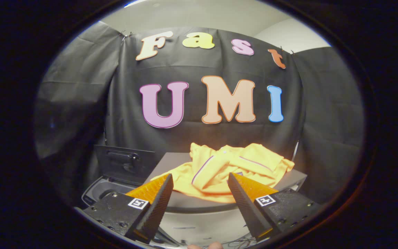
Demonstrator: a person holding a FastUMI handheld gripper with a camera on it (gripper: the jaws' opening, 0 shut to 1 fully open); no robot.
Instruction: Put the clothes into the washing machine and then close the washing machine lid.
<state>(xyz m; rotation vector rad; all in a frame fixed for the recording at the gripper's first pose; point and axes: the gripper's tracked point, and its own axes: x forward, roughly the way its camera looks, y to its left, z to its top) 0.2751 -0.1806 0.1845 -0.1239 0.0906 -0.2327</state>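
- We hold the gripper [200, 188] with its jaws apart, gripping nothing.
- The shirt [219, 167] lies crumpled on the bench [171, 160], just ahead of them.
- The washer [105, 190] sits beside it, lid [124, 164] up.

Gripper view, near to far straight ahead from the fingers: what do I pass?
Open gripper with its fingers apart and nothing between them → near edge of the grey surface → crumpled yellow shirt lying on it → black cloth wall.
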